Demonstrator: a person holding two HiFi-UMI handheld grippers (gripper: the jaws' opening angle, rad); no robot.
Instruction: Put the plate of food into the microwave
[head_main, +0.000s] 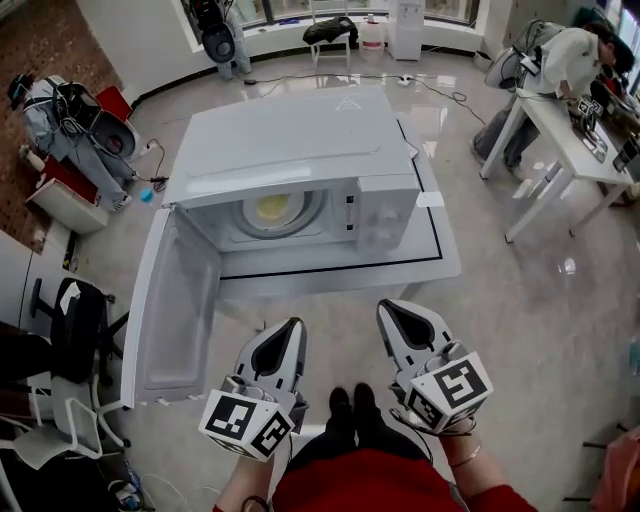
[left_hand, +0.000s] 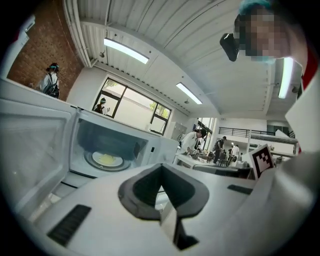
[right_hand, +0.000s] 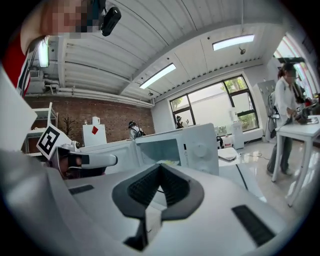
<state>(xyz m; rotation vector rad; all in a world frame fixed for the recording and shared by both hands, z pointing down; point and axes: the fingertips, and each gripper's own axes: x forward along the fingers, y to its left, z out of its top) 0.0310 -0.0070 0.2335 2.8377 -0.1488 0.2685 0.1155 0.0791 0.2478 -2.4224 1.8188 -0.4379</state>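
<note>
Left gripper (head_main: 296, 325) and right gripper (head_main: 385, 307): jaws pressed together, empty. White round plate of yellow food (head_main: 272, 208) sits inside the white box-shaped microwave (head_main: 300, 140). Best practice, as judged: push the open white door (head_main: 180, 300) shut at its outer edge.

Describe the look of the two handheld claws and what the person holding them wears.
The left claw and right claw are white tapered shells with dark grey ribbed pads inside. Each carries a white cube with black square markers at its rear. The person wears red clothing, black shoes and a thin bracelet.

Brick wall (left_hand: 50, 40), large windows (left_hand: 127, 107) and strip lights (left_hand: 126, 51) surround a glossy floor (head_main: 520, 300).
</note>
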